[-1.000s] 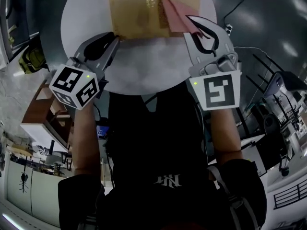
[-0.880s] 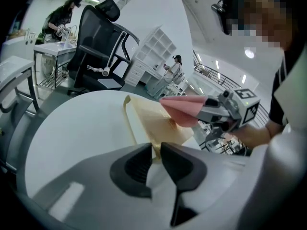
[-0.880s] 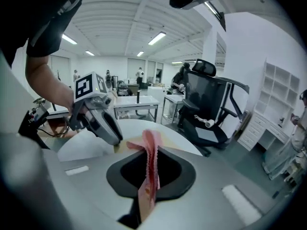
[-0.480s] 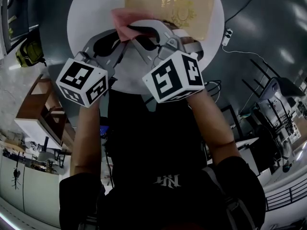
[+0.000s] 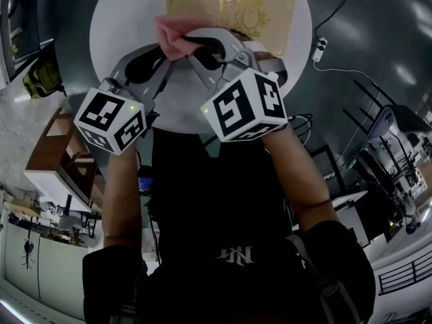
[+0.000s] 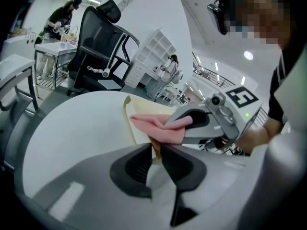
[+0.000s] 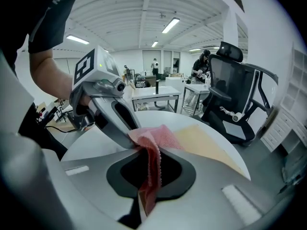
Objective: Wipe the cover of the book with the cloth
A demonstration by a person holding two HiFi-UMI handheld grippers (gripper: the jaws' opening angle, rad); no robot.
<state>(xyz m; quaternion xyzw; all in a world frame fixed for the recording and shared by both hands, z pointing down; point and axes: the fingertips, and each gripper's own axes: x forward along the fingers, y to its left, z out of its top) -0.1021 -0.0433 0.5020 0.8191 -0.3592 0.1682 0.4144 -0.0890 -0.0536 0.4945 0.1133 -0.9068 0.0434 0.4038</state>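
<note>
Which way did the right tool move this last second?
Yes, leftward: right tool and cloth went from the book's right side to its left corner.

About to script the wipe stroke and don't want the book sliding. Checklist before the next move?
1. Cloth clamped in right tool: ok.
2. Left tool shut on the near corner of the book: ok.
3. Cloth touching the book: cannot tell; it sits over that corner.
4. Rest of the book bare: ok.
5. Tools clear of each other: not ok, tips crowd together at one corner.
</note>
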